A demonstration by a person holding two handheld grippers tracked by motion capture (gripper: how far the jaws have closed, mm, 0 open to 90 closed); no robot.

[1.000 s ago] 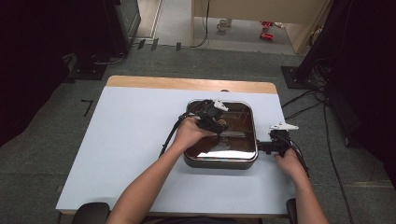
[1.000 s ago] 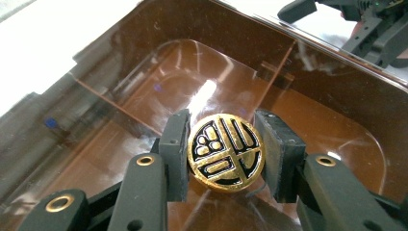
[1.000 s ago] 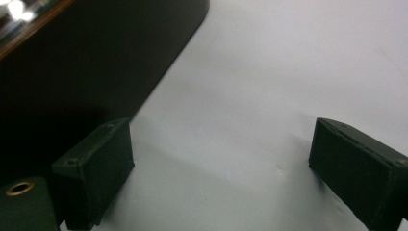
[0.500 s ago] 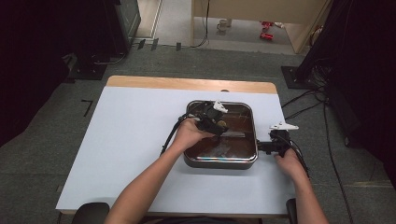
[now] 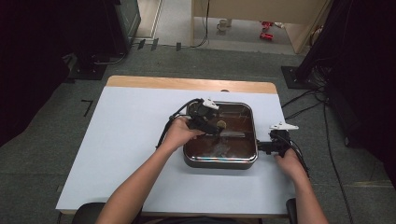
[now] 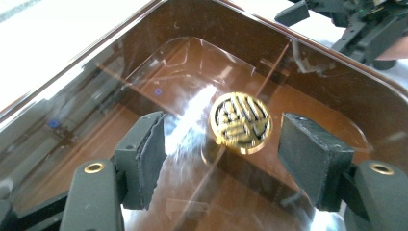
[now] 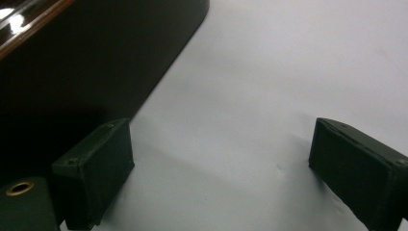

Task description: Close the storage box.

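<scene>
Left gripper (image 6: 219,144) view alone shows detail — perhaps a gold emblem (image 6: 240,122).

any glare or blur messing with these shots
Left gripper view: white glare streaks the glossy tray beside the gold coin, which stays sharp. Right gripper view: dim and soft, the tray's wall almost black. High view: room edges dark, the table evenly lit.

A white-topped table (image 5: 121,154) stands on grey carpet (image 5: 42,154), with dark equipment (image 5: 116,18) behind.
</scene>
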